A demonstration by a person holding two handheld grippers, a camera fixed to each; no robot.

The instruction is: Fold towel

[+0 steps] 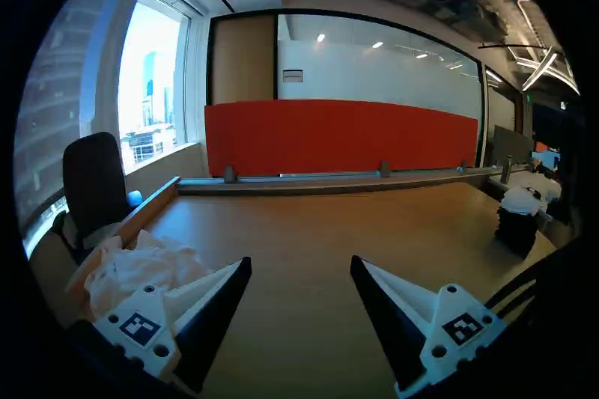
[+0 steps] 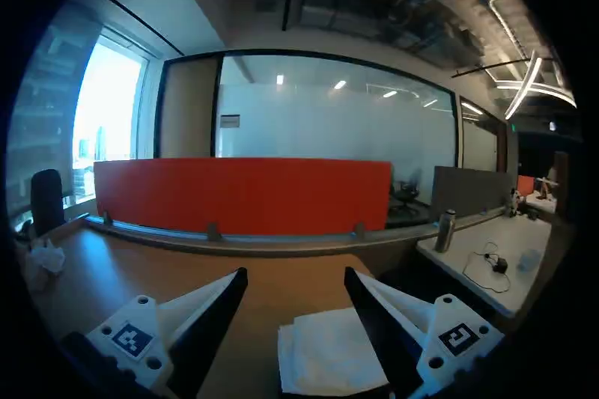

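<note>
while the left gripper (image 1: 300, 259) hovers level over the wooden desk (image 1: 322, 219) with its jaws spread and released, open wood runs ahead to the red partition (image 1: 337, 137) along the far edge. a crumpled pile of pale towels (image 1: 138, 268) lies by the desk's left edge, just beside the left finger and partly cut off by it, with a dark chair (image 1: 93, 174) behind. the right gripper (image 2: 295, 270), jaws likewise released, points level at the partition. a folded white towel (image 2: 329, 350) lies flat between its fingers near the desk's right edge, its right part hidden behind the right finger.
</note>
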